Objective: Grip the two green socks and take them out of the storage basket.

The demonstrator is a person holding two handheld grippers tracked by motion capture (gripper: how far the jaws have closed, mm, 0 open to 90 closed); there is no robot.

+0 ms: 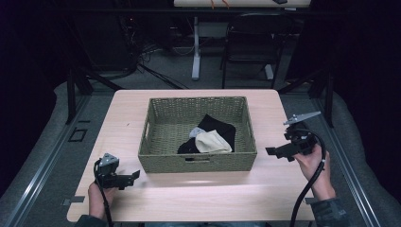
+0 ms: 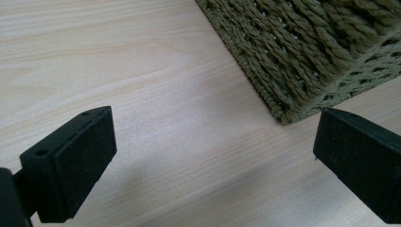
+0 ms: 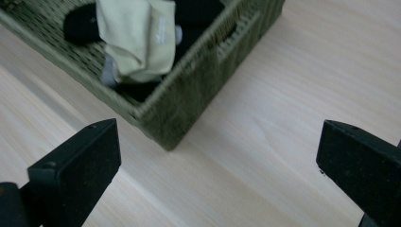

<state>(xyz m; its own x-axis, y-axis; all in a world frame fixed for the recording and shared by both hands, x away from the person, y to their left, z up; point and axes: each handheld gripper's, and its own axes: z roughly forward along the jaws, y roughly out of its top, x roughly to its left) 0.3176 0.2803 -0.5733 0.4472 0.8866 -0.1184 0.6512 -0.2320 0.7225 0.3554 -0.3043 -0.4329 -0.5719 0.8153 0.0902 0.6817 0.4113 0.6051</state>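
High view: pale wooden table (image 1: pixel 142 198), grey floor (image 1: pixel 165 71), dark surroundings.

The high view is dim, its corners falling to near black, while the table (image 1: pixel 198 189) catches a bright patch at lower centre. Both gripper views are evenly lit, with soft shadows on the wood and the near black jaws slightly blurred.

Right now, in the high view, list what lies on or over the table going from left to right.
left gripper → woven basket → black cloth in the basket → right gripper
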